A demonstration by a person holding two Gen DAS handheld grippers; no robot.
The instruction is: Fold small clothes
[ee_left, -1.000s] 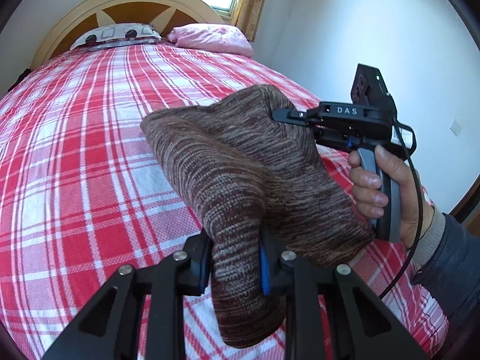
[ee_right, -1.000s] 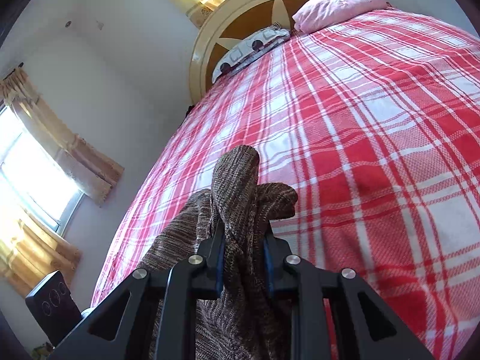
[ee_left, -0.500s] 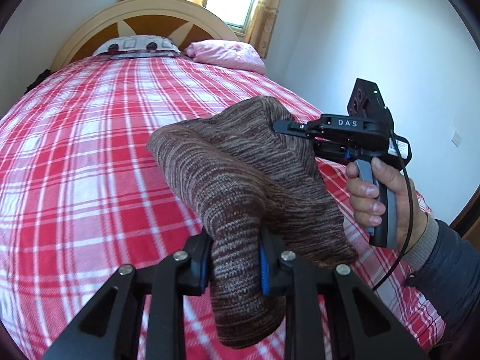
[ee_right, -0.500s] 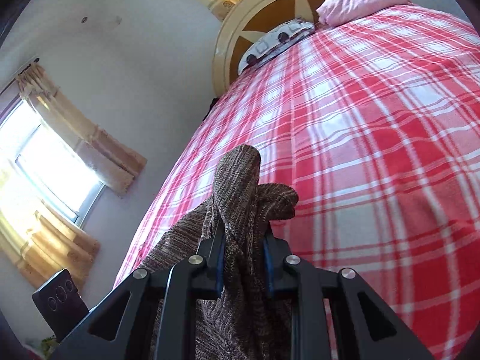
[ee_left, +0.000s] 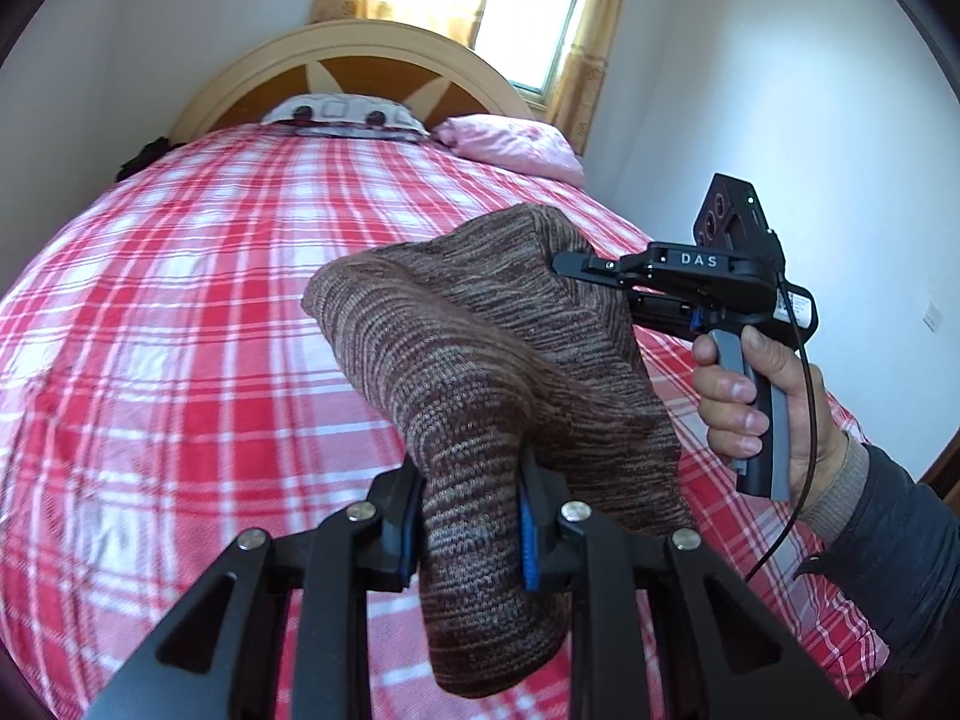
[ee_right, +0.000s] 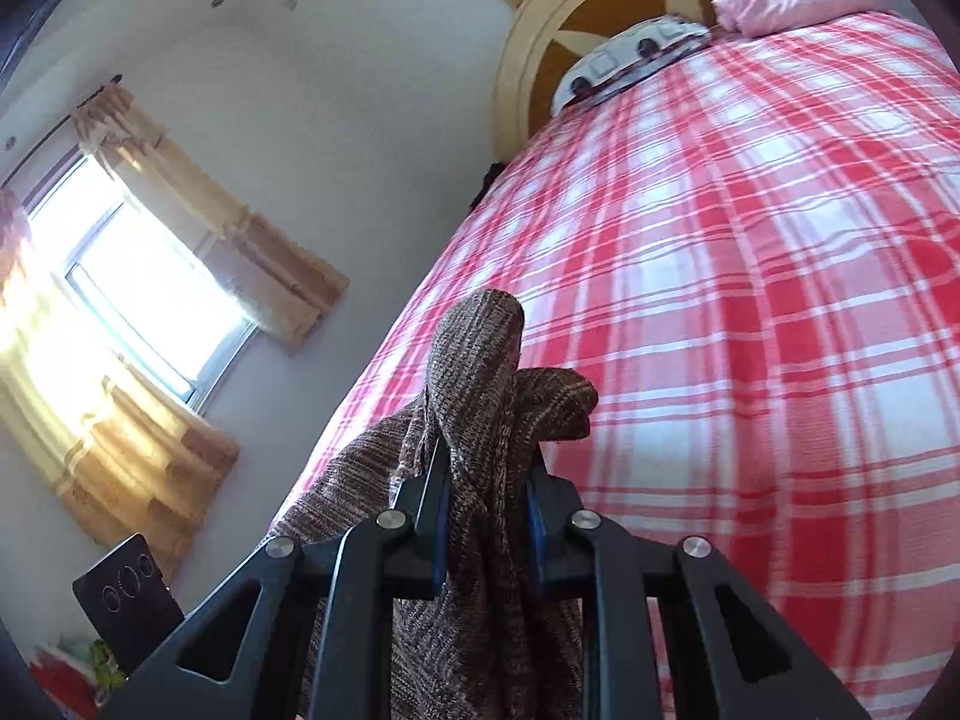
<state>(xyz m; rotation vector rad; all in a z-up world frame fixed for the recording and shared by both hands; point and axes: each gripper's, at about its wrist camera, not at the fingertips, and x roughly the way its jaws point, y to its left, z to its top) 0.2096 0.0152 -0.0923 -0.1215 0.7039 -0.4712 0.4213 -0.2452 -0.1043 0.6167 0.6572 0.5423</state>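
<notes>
Headboard (ee_left: 360, 54) nearer; both hand-held grippers clamp knit garment (ee_left: 480, 360).

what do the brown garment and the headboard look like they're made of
Brown garment: looks like a knit, maybe wool or acrylic yarn; marled brown-and-beige stitch rows show, matte and soft, drooping between the grippers.
Headboard: seemingly wood or veneer, with a pale painted arch rim, darker brown panels and a smooth, slightly glossy finish.

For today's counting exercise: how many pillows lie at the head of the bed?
2. A white pillow with a dark square pattern lies against the wooden headboard; a plain pink pillow sits beside it, nearer the curtained window. Others may be hidden behind the brown knitted garment.
</notes>
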